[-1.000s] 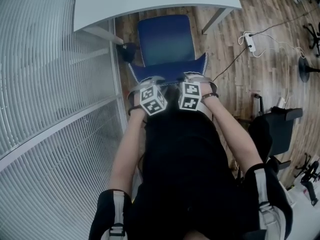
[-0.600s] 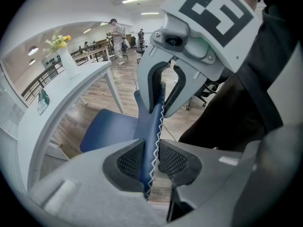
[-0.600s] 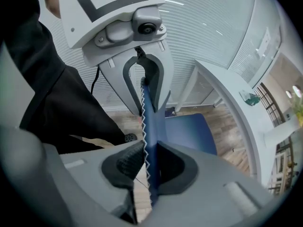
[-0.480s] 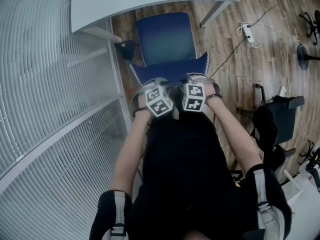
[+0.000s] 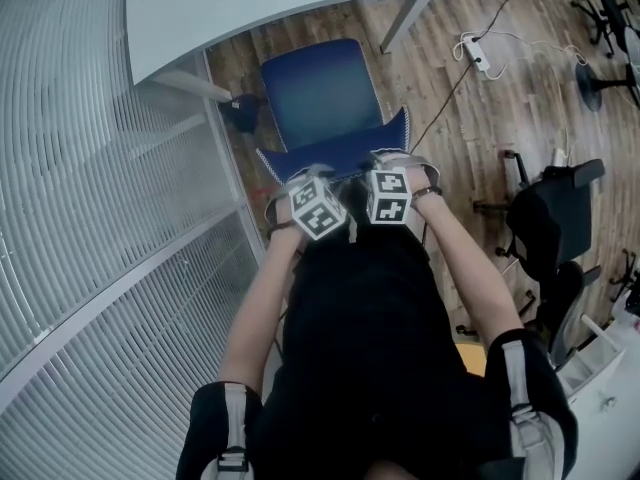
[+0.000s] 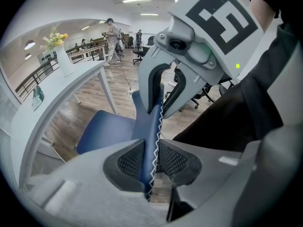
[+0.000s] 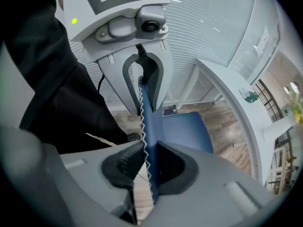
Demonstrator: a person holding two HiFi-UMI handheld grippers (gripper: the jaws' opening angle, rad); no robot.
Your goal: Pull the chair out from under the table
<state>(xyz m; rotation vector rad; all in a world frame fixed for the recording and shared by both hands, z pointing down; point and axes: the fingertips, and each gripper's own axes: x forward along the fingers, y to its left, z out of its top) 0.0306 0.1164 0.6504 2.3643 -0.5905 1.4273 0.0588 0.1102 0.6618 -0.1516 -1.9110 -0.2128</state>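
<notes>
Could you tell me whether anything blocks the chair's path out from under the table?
Nothing visible does: the left gripper and right gripper clamp the backrest of the chair, and only the person stands behind it.

You're in an open-plan office, white desk [image 5: 200, 18] w/ blue task chair [image 5: 320, 93], black swivel chairs [image 5: 545, 230] to your right, power strip [image 5: 473, 54] on wood floor [image 5: 470, 133], ribbed glass partition [image 5: 100, 178], ceiling strip lights [image 6: 137, 0], ppl [image 6: 112, 34] at far desks [image 6: 90, 50]

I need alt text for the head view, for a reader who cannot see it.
From above: a person's left gripper and right gripper clamp the backrest of a blue chair. Its seat lies just in front of a white table, on a wooden floor.
</notes>
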